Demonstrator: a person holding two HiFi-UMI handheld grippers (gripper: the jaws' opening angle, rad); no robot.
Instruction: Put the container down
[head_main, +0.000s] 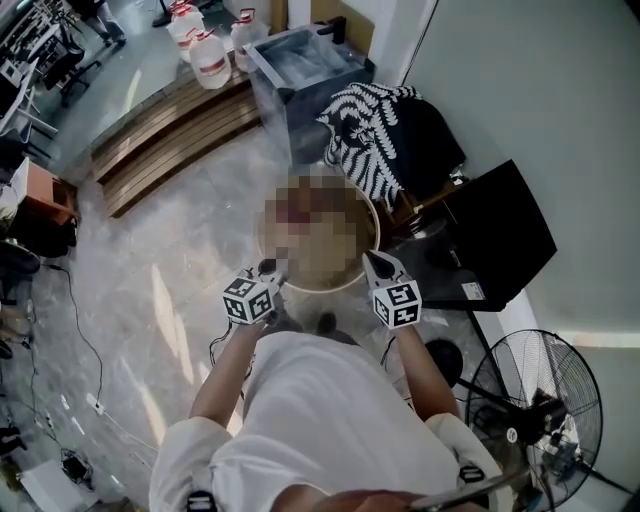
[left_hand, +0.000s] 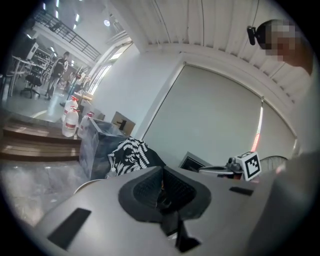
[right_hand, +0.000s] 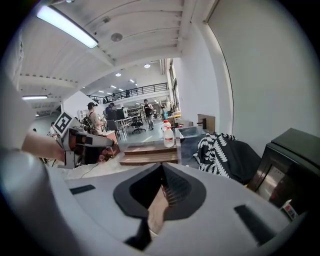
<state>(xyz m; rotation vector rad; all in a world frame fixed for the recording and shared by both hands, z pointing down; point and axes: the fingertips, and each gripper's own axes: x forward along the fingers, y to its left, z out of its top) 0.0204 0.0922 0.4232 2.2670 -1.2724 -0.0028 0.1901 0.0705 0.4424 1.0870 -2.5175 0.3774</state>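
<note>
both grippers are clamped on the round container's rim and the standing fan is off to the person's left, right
Not quite. The fan stands on the person's right, as the head view shows at its lower right. The rest holds: the left gripper and the right gripper are each clamped on the rim of the container.

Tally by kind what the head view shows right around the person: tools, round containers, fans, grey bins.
Tools: 2, left tool and right tool
Round container: 1
Fan: 1
Grey bin: 1
Total: 5
</note>
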